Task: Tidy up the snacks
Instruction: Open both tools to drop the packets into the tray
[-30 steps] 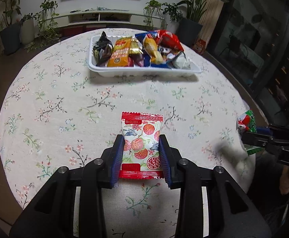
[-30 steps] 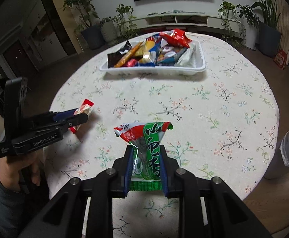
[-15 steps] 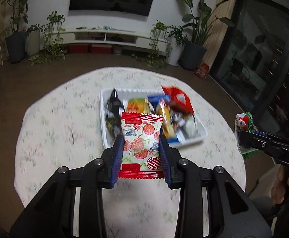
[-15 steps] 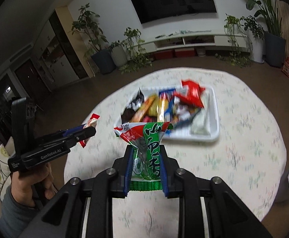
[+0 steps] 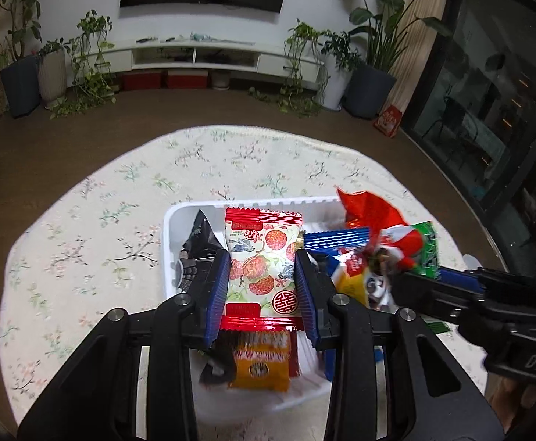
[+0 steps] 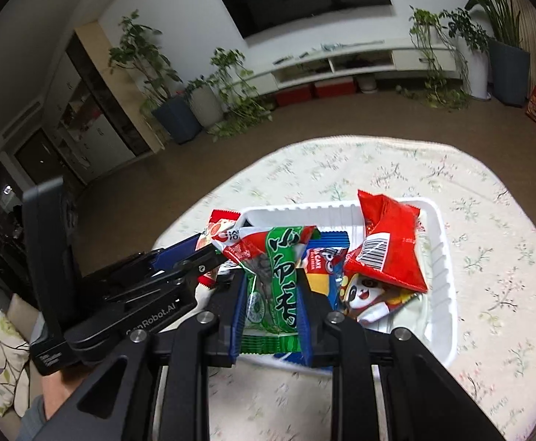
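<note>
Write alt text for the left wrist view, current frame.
The left tongs grip a white-and-red lychee-print snack packet above a white tray already crowded with snacks, on a round table with a floral cloth. At the right edge the right tongs hold a green-and-red packet over the same tray.

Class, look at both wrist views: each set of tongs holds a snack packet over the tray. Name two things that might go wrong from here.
1. The left tongs and right tongs are crowded close over the white tray; they might bump.
2. The tray is already heaped, with the red packet riding high. The lychee packet or green packet may slide off the pile.
</note>
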`<act>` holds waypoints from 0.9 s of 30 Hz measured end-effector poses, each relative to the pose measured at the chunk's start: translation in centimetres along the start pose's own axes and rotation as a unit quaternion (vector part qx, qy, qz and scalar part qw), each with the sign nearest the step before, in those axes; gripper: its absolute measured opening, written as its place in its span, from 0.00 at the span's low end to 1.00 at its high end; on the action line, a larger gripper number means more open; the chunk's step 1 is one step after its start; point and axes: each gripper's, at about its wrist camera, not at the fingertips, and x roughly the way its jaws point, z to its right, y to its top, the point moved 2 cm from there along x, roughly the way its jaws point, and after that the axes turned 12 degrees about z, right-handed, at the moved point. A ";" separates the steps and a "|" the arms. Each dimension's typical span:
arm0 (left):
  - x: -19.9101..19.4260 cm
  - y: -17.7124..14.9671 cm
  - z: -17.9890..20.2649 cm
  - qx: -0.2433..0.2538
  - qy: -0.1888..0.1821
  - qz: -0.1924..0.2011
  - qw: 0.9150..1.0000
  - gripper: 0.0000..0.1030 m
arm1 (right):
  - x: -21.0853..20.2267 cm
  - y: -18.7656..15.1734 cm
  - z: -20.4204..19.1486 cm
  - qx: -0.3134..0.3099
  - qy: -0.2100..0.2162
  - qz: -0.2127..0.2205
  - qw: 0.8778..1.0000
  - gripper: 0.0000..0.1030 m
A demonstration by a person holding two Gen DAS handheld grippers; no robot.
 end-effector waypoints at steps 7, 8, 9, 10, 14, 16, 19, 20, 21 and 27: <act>3.1 -1.4 0.3 0.009 -0.002 -0.012 1.000 0.32 | 3.3 -0.7 2.3 0.012 -0.035 -0.015 0.999 0.26; 3.3 -1.6 0.4 0.011 -0.002 -0.013 1.000 0.32 | 3.5 -0.7 2.5 0.015 -0.039 -0.014 0.999 0.26; 3.7 -1.7 0.5 0.012 -0.003 -0.015 1.000 0.32 | 3.7 -0.6 2.8 0.017 -0.041 -0.014 0.999 0.26; 3.9 -1.9 0.7 0.014 -0.003 -0.016 1.000 0.32 | 4.0 -0.6 3.0 0.019 -0.040 -0.015 0.999 0.26; 5.0 -2.6 1.0 0.019 0.001 -0.022 1.000 0.33 | 4.8 -0.4 2.8 0.005 -0.047 -0.017 0.999 0.27; 5.2 -2.8 1.0 0.019 0.005 -0.022 1.000 0.33 | 5.2 -0.4 2.7 0.003 -0.048 -0.020 0.999 0.28; 5.5 -3.0 1.0 0.021 0.010 -0.023 0.999 0.34 | 5.7 -0.6 2.7 -0.001 -0.049 -0.022 0.999 0.29; 5.6 -3.1 0.9 0.021 0.011 -0.024 0.999 0.36 | 5.7 -0.7 2.7 -0.002 -0.049 -0.023 0.999 0.29; 5.7 -3.1 1.0 0.021 0.011 -0.024 0.999 0.37 | 5.8 -0.7 2.7 -0.002 -0.050 -0.023 0.998 0.29; 5.7 -3.2 0.8 0.020 0.019 -0.020 0.999 0.43 | 5.9 -0.9 2.2 -0.006 -0.050 -0.024 0.998 0.35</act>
